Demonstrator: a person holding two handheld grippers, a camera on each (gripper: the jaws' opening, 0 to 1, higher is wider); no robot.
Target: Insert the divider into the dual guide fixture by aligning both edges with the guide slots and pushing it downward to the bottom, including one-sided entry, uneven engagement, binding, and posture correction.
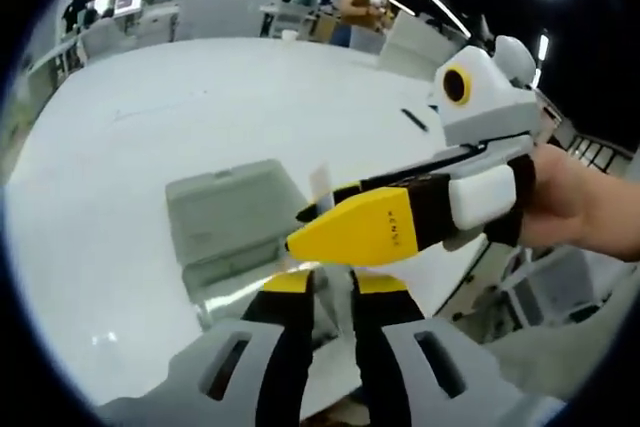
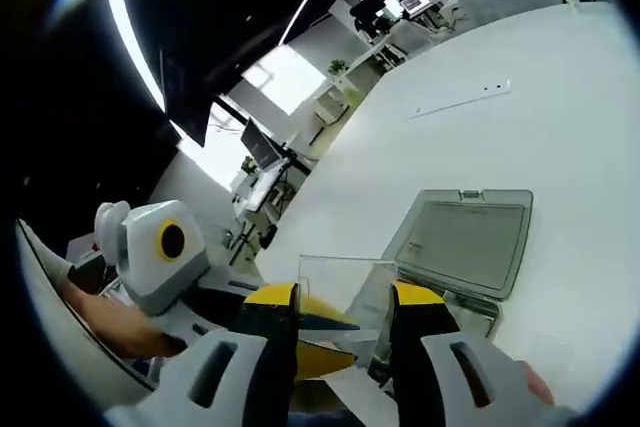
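**Two tools meet at a clear divider above the grey fixture**

Two tools are close together over a white bench (image 1: 120, 147). In the left gripper view, the left tool (image 1: 333, 292) rises from the bottom with its black and yellow jaws only a narrow gap apart, and a thin clear sheet, the divider (image 1: 322, 185), seems to stand in this gap; I cannot tell if the jaws truly press on it. The right tool (image 1: 305, 229) comes in from the right side, held by a hand (image 1: 580, 197), and its yellow tips lie across just in front of the left jaws, near the divider.

In the right gripper view, the right tool (image 2: 343, 309) has its jaws set apart, and the transparent divider (image 2: 345, 287) stands between them, with its edges at the two jaws. The left tool (image 2: 330, 342) enters from the left, low in the view, and its yellow tip reaches under the divider.

Just behind the divider lies the dual guide fixture (image 2: 462, 237), a flat grey tray on the bench. The divider is above its near edge, not down in it.
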